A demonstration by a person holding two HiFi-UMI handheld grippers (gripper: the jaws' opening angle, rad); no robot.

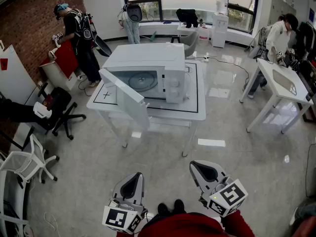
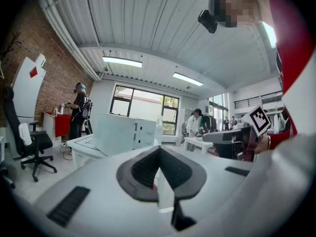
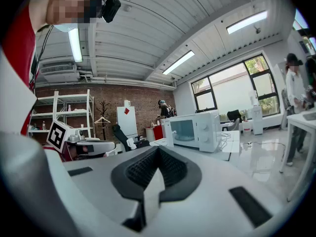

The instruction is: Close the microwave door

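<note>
1. The microwave (image 1: 148, 70) sits on a white table (image 1: 197, 113) at the far middle of the room, well apart from the person. Its door (image 1: 126, 97) stands wide open. It is hinged on the left and swung toward the near side, so its free edge juts past the table's near rim.
2. The left gripper (image 1: 132, 184) is held low and near, just in front of the person's body. Its jaws are pressed together with nothing between them. Its own view shows the pads meeting and the microwave far beyond them.
3. The right gripper (image 1: 203, 172) hangs beside it on the right, likewise closed up and empty, and pointed loosely toward the microwave.
4. Closed jaws probably suit this job. A door only needs a push, so a blunt, closed tip should serve better than a grasp.
5. The task looks not yet begun, because neither gripper is anywhere near the door. The person would first have to approach the table.
6. The door's outer face turns left and near, so the left gripper seems better placed to press near the free edge and swing it rightward and away.
7. One risk is that a hard shove could slide the microwave on the smooth table. A steady push until the latch catches seems wiser.
</note>
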